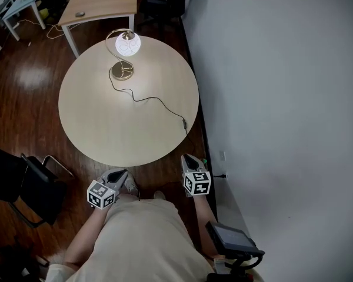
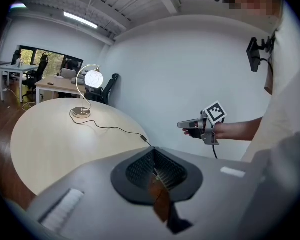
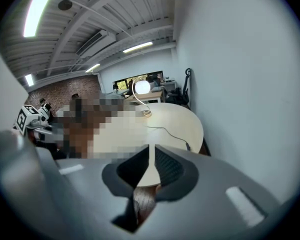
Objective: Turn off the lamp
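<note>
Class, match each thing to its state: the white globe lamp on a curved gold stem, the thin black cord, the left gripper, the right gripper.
Column A:
1 white globe lamp on a curved gold stem
2 thin black cord
3 left gripper
4 right gripper

Column B:
a jaws slightly apart, nothing between
b lit
c jaws together
d lying across the round beige table

Pairs: 1-b, 2-d, 3-c, 4-a

A person in a loose cream short-sleeved top (image 1: 141, 234) works with two grey handheld tools, the left gripper (image 1: 123, 174) and the right gripper (image 1: 188, 158), each bearing a cube (image 1: 102, 194) of black-and-white square markers, a thin black cable (image 2: 214, 152) trailing from the right one.
</note>
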